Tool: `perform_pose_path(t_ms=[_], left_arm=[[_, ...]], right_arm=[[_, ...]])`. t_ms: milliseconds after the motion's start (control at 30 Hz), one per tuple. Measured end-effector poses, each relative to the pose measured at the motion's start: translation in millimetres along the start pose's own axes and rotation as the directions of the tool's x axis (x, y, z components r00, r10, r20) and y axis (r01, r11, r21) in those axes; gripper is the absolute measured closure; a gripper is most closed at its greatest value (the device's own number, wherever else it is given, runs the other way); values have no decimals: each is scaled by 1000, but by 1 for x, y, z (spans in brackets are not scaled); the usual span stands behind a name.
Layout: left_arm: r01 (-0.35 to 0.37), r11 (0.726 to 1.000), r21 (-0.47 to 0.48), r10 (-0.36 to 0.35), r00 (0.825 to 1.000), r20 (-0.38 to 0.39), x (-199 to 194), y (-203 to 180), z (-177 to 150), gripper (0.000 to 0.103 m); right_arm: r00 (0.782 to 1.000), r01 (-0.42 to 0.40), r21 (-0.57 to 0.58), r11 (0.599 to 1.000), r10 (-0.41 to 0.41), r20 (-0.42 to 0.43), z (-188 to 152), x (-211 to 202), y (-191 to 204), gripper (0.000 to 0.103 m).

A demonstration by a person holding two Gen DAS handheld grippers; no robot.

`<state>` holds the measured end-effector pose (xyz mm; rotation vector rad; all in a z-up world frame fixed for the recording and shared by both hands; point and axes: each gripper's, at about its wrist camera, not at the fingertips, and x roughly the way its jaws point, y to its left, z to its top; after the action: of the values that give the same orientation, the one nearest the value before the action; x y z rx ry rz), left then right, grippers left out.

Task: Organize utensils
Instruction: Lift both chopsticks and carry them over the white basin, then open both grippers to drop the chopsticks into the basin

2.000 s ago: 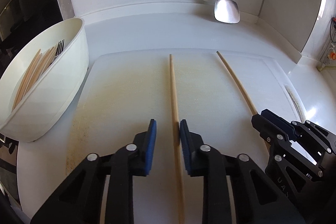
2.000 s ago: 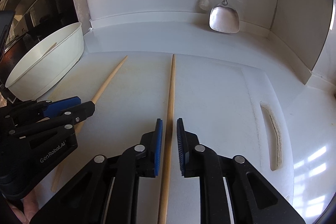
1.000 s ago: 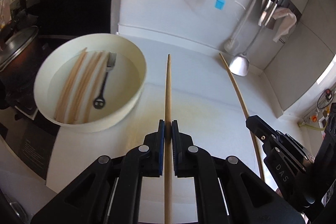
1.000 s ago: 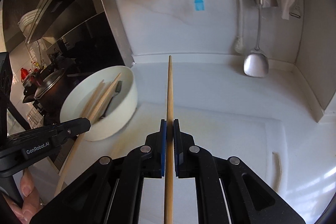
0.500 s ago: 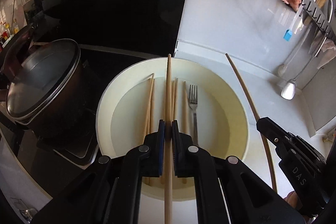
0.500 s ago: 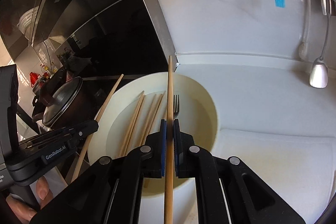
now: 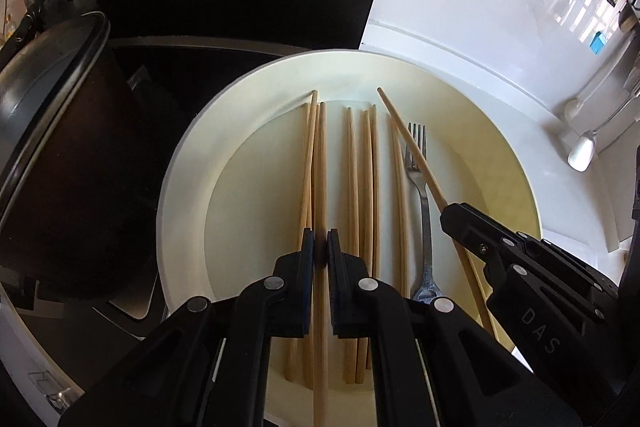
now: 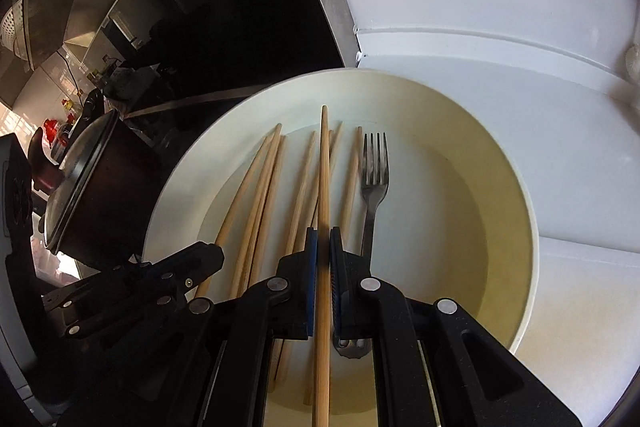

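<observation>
Left wrist view: left tongs (image 7: 319,251) and right tongs (image 8: 324,247) each pinch one chopstick (image 7: 321,167) above the bowl (image 7: 188,163).

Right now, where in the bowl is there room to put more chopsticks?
The bare patch lies right of the fork, up to the bowl wall. A thin strip stays free at the left wall. The middle is crowded with loose chopsticks.
</observation>
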<state>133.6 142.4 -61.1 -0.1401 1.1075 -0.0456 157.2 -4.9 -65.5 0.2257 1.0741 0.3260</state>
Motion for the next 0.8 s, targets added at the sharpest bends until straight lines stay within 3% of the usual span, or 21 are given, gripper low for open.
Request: perform_pose_path(t_ms=[400, 467, 567, 600, 667, 800], left_arm=[[-12, 999, -51, 9, 998, -54, 15, -4, 0, 94], [-19, 998, -55, 16, 999, -50, 10, -5, -1, 84], [-42, 997, -72, 40, 999, -27, -1, -3, -2, 54], [-44, 996, -82, 43, 999, -16, -6, -1, -2, 42], [-50, 994, -96, 50, 999, 1, -14, 1, -2, 40], [-71, 991, -111, 72, 997, 9, -28, 1, -5, 27]], right_arm=[[993, 3, -8, 1000, -4, -117, -4, 17, -12, 97], [995, 4, -18, 1000, -5, -101, -6, 10, -14, 97], [997, 12, -40, 999, -15, -77, -3, -2, -15, 95], [997, 16, -46, 999, -19, -69, -1, -4, -15, 90], [998, 25, -56, 998, -27, -50, 0, -13, -16, 82], [999, 32, -77, 997, -35, -33, -3, -27, -17, 80]])
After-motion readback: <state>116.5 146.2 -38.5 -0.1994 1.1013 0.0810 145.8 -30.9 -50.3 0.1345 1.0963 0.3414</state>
